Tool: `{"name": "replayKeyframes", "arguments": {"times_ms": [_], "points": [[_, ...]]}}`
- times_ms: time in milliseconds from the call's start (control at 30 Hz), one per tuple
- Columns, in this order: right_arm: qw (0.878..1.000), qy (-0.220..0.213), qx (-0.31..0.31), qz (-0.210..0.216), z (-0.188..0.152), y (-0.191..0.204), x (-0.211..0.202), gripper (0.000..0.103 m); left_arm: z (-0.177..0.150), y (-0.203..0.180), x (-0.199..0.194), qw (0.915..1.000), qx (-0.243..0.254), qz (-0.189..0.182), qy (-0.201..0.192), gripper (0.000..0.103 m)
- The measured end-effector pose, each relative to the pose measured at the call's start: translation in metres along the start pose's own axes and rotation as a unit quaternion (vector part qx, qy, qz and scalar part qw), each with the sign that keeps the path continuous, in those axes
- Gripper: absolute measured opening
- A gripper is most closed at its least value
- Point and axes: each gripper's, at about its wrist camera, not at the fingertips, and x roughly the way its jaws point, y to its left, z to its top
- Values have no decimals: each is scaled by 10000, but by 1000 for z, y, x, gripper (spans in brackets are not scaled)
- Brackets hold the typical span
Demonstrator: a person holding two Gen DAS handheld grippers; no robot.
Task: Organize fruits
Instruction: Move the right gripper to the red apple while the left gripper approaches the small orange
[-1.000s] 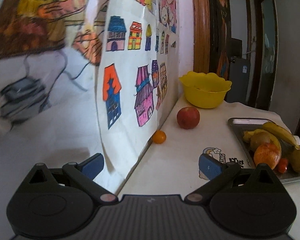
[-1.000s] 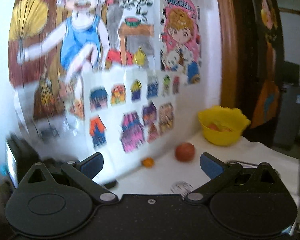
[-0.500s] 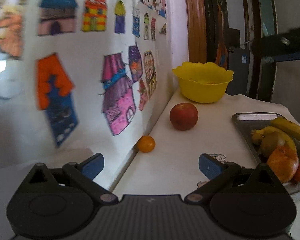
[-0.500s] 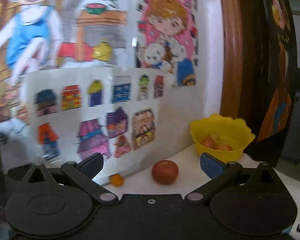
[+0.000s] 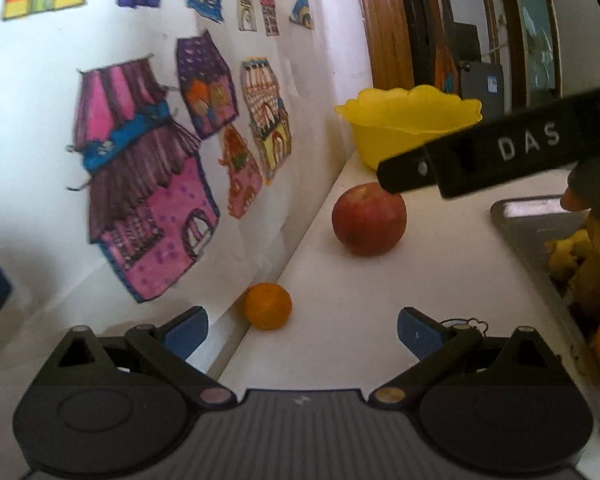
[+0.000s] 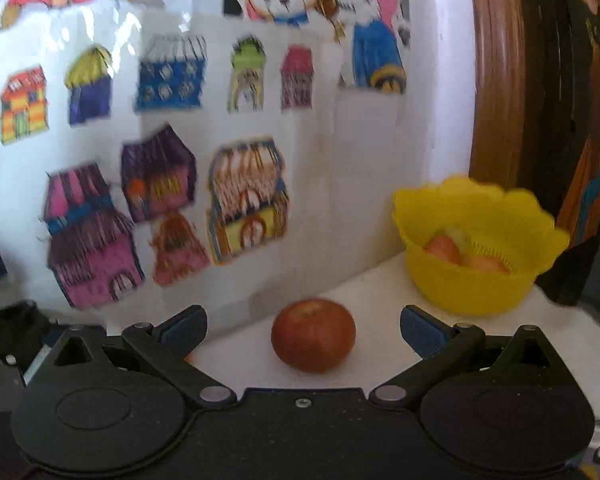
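While its blue-padded jaws stand wide apart and empty, the left gripper (image 5: 302, 330) hovers over the white table (image 5: 380, 280), with a small orange (image 5: 268, 306) just ahead, touching the foot of the drawing-covered wall (image 5: 140, 160). Beyond lies a red apple (image 5: 368, 220), with bare tabletop around it, then the yellow bowl (image 5: 408, 124) near the far corner. A metal tray (image 5: 516, 216) of fruit borders the right side. The right gripper (image 6: 303, 330), likewise spread and holding nothing, frames the apple; the bowl already holds fruit.
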Motion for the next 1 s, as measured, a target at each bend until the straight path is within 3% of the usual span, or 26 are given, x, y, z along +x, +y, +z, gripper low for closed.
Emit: {"name": "replayKeyframes", "arguments": {"times_ms": [167,333,567,800,1000], "points": [[9994,85,336,52,-2,-7,-11,102,-4,1,-5,9999,63,-112,13,102],[9959,-37,902,-28,15,-7,-57,102,0,6,-43,9997,11,-132,-200,102],[9949,-542,742,-406,66,29,-156,102,25,21,-128,9964,-118,-45,-835,103],[9926,-687,673,-744,131,56,-235,102,70,43,-209,9884,-393,31,-1467,103],[9937,-673,201,-878,173,63,-249,102,91,53,-203,9863,-708,129,-1481,103]]}}
